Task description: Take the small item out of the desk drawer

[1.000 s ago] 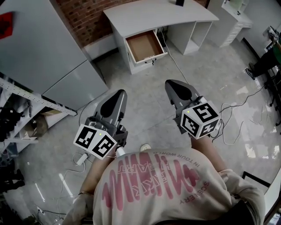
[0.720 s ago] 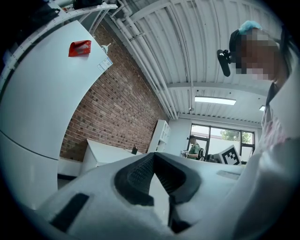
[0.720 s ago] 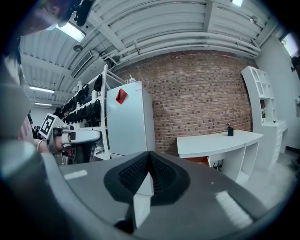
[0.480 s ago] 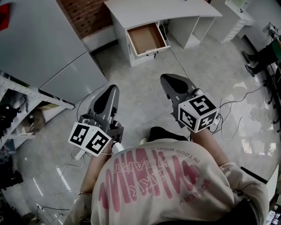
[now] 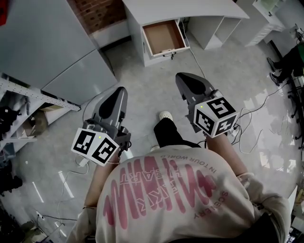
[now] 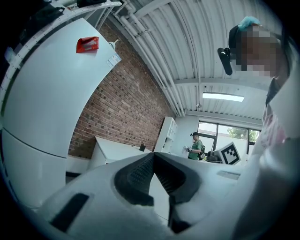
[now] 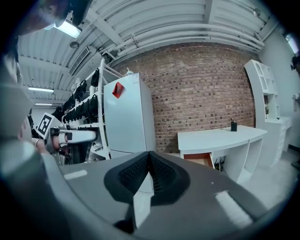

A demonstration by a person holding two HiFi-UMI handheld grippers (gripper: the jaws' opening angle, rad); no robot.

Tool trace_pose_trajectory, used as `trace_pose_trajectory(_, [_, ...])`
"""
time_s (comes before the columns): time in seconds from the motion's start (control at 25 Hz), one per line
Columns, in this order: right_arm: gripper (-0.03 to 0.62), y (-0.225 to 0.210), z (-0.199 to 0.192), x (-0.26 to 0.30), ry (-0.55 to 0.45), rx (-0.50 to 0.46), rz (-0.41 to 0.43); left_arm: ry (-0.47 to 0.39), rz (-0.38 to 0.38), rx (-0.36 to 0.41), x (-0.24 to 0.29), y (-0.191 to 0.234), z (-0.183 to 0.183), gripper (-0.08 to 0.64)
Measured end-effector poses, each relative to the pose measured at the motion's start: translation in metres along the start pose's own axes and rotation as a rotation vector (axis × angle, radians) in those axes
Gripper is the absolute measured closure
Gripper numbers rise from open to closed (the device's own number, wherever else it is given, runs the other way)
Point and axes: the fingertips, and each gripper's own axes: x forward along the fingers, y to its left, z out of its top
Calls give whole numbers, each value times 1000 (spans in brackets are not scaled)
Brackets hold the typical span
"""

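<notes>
The white curved desk [image 5: 190, 7] stands well ahead, its brown-lined open wooden drawer [image 5: 164, 37] facing the person. The grey left gripper [image 5: 118, 92] and right gripper [image 5: 184, 78] both have jaws together, empty. The small item cannot be made out in the drawer from here. Best to come close squarely, then part one gripper's jaws above the drawer.

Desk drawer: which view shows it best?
Head view: the desk drawer is seen from above, pulled open, brown inside in full view. The right gripper view shows only a side-on sliver under the white desk. The left gripper view shows the desk, but no drawer can be made out.
</notes>
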Motion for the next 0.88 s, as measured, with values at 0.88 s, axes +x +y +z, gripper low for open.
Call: trace_pose_trajectory(0.88, [580, -164, 52, 146, 10, 52, 95, -54, 147, 4, 158, 90, 37, 557])
